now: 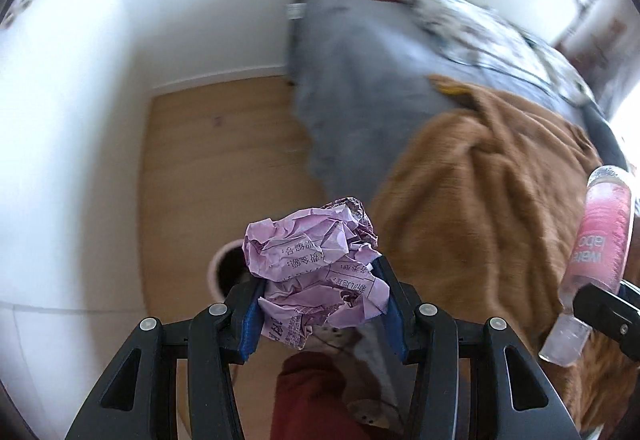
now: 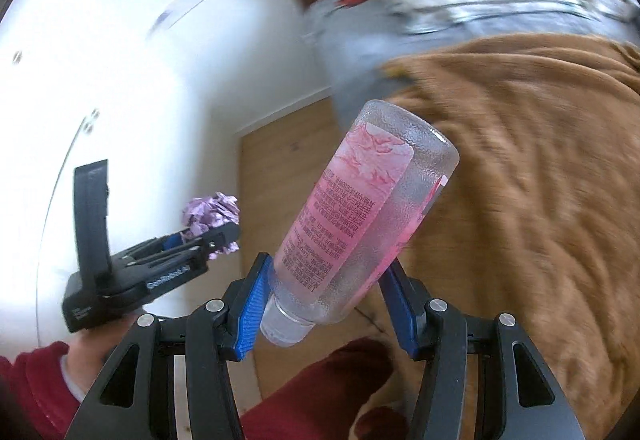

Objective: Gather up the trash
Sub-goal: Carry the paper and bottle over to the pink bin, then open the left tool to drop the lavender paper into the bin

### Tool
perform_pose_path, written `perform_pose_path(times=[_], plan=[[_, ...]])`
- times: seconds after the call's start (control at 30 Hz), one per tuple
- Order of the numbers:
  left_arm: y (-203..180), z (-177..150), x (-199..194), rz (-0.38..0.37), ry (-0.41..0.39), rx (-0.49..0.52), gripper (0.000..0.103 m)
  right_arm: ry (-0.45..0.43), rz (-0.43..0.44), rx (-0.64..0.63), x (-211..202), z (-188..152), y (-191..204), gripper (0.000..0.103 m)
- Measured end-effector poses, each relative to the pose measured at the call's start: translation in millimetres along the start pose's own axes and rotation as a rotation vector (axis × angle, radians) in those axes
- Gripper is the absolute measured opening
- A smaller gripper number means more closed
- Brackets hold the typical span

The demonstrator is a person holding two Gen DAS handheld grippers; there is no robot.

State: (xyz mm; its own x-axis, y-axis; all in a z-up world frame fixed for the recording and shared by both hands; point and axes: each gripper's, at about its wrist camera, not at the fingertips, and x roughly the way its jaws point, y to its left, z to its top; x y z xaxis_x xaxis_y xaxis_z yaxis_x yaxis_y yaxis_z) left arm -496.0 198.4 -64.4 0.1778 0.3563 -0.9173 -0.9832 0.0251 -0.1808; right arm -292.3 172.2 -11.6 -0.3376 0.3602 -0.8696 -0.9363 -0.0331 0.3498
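Observation:
My left gripper [image 1: 320,296] is shut on a crumpled purple paper ball [image 1: 316,260] printed with black text, held above the wooden floor. Below and behind it a small pink-rimmed bin [image 1: 224,272] shows, mostly hidden. My right gripper [image 2: 326,300] is shut on a clear plastic bottle with a pink label [image 2: 356,224], cap end down between the blue pads. The bottle also shows at the right edge of the left wrist view [image 1: 596,256]. The left gripper with the paper ball [image 2: 212,216] shows at the left of the right wrist view.
A bed with a brown blanket [image 1: 492,208] and a grey-blue sheet [image 1: 360,80] fills the right side. White wall and cabinet [image 1: 80,100] stand to the left. Wooden floor [image 1: 224,160] lies between. The person's red sleeve [image 2: 316,392] is below.

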Motion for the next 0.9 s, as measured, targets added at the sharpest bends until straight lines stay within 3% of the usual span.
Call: perform_pose_path(times=[0.13, 0.33, 0.6, 0.7, 0.8, 0.87, 0.9], plan=[[35.5, -6.5, 16.2, 0.066, 0.025, -0.057, 0.051, 0.059, 0.060, -0.102, 34.1, 4.4, 38.3, 0.054], [80.8, -13.8, 88.4, 0.122, 0.120, -0.161, 0.051, 0.133, 0.086, -0.203, 81.6, 9.3, 71.6, 0.054], [105.2, -10.2, 163.2, 0.120, 0.219, -0.147, 0.052, 0.199, 0.074, -0.220, 130.9, 25.4, 74.0, 0.054], [121.2, -18.6, 178.9, 0.104, 0.249, -0.189, 0.054, 0.209, 0.068, -0.242, 141.9, 27.9, 74.8, 0.054], [126.0, -21.1, 195.5, 0.095, 0.286, -0.208, 0.064, 0.225, 0.068, -0.245, 154.5, 30.2, 74.1, 0.054], [125.6, -23.3, 198.9, 0.107, 0.285, -0.199, 0.092, 0.239, 0.066, -0.234, 163.5, 30.4, 71.4, 0.054], [126.1, -23.4, 199.1, 0.117, 0.275, -0.191, 0.099, 0.245, 0.067, -0.228, 166.1, 29.1, 72.6, 0.054]])
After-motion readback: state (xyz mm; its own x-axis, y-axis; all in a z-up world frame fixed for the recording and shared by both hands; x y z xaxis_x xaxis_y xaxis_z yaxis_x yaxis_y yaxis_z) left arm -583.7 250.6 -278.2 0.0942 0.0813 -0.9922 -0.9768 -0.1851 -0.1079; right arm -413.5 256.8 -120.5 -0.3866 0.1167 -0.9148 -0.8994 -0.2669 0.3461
